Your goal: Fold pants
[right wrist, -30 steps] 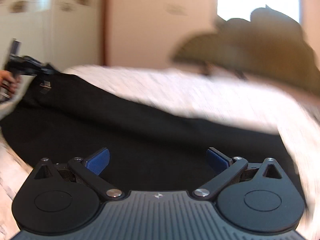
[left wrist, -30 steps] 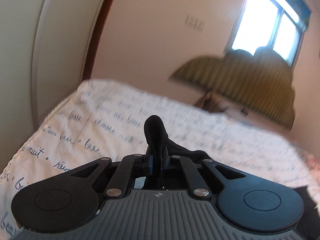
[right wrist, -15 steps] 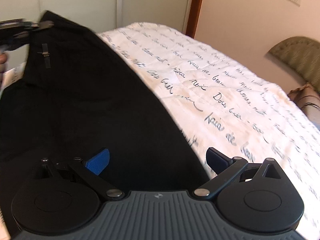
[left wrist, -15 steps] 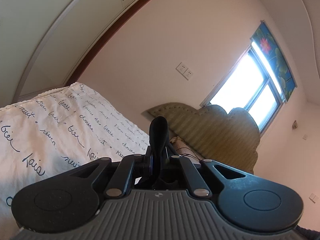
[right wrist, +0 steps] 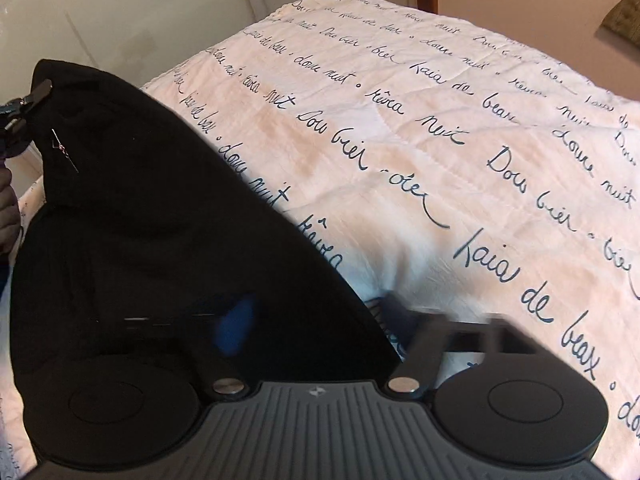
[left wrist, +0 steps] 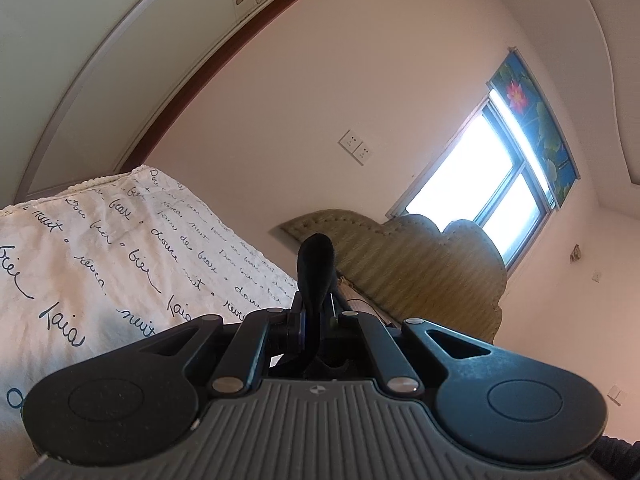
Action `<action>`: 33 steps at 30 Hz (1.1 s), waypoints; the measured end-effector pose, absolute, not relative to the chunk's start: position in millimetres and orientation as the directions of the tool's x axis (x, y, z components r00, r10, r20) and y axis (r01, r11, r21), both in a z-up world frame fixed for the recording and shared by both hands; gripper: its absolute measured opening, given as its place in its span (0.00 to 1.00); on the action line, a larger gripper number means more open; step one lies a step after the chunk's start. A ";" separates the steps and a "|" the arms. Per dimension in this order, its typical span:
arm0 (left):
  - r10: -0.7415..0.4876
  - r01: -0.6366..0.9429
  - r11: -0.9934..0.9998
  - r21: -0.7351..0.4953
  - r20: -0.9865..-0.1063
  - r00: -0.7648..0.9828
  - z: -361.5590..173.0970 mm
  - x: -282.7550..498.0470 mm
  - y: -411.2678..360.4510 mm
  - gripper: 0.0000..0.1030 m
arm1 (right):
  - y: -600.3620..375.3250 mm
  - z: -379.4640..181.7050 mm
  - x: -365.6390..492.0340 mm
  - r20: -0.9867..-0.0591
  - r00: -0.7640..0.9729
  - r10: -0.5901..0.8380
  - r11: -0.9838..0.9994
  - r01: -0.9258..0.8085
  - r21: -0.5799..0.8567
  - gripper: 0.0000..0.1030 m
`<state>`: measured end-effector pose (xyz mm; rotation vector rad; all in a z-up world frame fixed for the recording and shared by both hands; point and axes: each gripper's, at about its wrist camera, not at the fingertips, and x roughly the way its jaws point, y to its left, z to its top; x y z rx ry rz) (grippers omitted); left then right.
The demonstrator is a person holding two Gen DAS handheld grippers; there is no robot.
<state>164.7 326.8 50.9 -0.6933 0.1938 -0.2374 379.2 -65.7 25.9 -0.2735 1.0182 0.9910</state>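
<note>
The black pants [right wrist: 160, 240] hang as a dark sheet over the left of the white bedspread [right wrist: 440, 140] in the right wrist view. My left gripper [left wrist: 316, 316] is shut on a fold of the black fabric [left wrist: 316, 268] and holds it up; it shows at the far left of the right wrist view [right wrist: 24, 108], at the pants' top corner. My right gripper [right wrist: 320, 320] is at the pants' lower right edge. Its fingers are blurred by motion, a blue pad [right wrist: 236, 320] over the fabric and the other finger [right wrist: 432, 328] over the bedspread, with a gap between them.
The bedspread [left wrist: 100, 260] has dark handwriting printed on it. A padded olive headboard [left wrist: 420, 272] stands at the far end under a bright window [left wrist: 492, 184]. A pale wardrobe [right wrist: 140, 12] stands behind the bed's left side.
The right gripper has dropped closer to the pants' right edge and its fingers are moving, now blurred. The left gripper has held its raised, upward-tilted pose with the fabric.
</note>
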 end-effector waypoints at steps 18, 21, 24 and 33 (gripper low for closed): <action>-0.265 0.102 0.703 -0.703 -0.127 0.956 37.7 168.8 334.7 0.05 | -64.4 45.6 366.2 -0.772 0.173 0.611 0.533 -0.811 0.240 0.06; -0.254 0.047 0.639 -0.768 -0.153 0.955 33.6 168.6 349.1 0.16 | -69.8 71.2 338.8 -0.741 0.202 0.640 0.515 -0.829 0.219 0.06; -0.212 -0.075 0.565 -0.822 -0.232 0.949 31.8 155.3 365.4 0.49 | -79.1 96.8 294.2 -0.696 0.207 0.687 0.478 -0.851 0.219 0.06; -0.175 -0.223 0.559 -0.799 -0.376 0.910 52.5 42.4 345.2 0.79 | -82.7 68.8 186.6 -0.697 0.188 0.692 0.466 -0.854 0.232 0.06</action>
